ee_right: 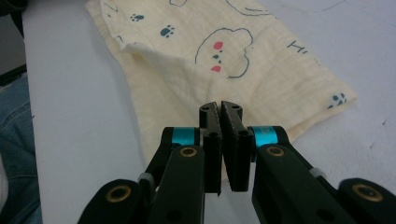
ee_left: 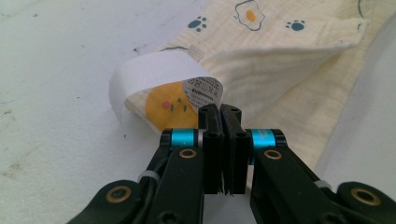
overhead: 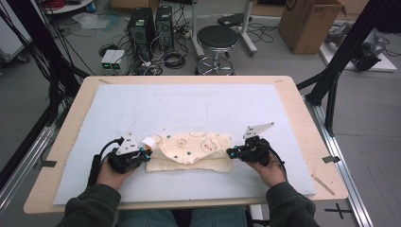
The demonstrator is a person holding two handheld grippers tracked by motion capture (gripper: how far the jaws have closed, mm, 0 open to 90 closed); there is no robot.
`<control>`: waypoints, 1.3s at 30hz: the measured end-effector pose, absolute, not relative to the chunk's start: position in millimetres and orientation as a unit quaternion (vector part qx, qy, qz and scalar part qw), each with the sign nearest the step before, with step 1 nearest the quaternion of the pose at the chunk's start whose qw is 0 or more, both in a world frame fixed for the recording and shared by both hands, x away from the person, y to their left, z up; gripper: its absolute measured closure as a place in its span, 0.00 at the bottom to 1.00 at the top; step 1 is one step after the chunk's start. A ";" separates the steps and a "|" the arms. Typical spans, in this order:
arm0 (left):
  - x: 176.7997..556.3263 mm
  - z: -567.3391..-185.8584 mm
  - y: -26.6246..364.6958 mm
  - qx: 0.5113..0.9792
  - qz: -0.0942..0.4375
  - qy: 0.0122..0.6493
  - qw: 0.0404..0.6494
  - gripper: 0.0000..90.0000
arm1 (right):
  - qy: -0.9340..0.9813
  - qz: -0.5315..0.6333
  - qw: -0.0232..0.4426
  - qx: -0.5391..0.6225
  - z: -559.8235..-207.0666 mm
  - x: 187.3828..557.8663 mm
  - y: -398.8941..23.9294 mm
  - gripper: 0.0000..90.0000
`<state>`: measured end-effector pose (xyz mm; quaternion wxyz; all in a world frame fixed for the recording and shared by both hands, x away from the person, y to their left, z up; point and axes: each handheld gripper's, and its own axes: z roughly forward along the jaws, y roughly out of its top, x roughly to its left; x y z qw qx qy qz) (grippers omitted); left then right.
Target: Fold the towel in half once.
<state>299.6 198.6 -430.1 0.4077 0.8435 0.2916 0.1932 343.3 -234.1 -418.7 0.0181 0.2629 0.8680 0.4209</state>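
Both jaws closed at the cloth [overhead: 191, 150] edges; whether fabric is pinched stays hidden

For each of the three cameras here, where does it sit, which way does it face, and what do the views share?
High view: above the person's side, facing forward and down on the table; forearms, both hands show.
Left gripper view: rides the left gripper, facing the cloth's care label; fingers shut.
Right gripper view: rides the right gripper, facing the cloth's other end; fingers shut, jeans at left.
Shared: the printed cloth.
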 end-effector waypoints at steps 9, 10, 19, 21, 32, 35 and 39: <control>294.6 -431.7 200.6 0.846 0.187 0.286 0.409 0.96 | 0.871 0.421 0.020 0.254 -419.2 337.1 -234.4 0.96; 294.3 -431.6 200.9 0.846 0.186 0.286 0.409 0.96 | 0.871 0.420 0.019 0.254 -419.5 336.5 -234.5 0.96; 289.1 -426.9 216.5 0.833 0.180 0.306 0.423 0.72 | 0.867 0.435 0.005 0.244 -418.2 330.1 -242.0 0.83; 287.2 -424.0 222.2 0.829 0.180 0.311 0.429 0.70 | 0.863 0.445 -0.002 0.239 -415.7 329.3 -242.9 0.80; 290.6 -403.8 229.1 0.813 0.189 0.317 0.450 0.71 | 0.863 0.444 0.007 0.240 -409.5 337.7 -230.4 0.73; 294.5 -399.5 221.8 0.813 0.189 0.310 0.454 0.71 | 0.865 0.438 0.011 0.246 -412.1 341.2 -225.5 0.73; 300.4 -396.5 212.8 0.815 0.179 0.301 0.461 0.73 | 0.869 0.429 0.014 0.245 -415.3 344.2 -218.4 0.73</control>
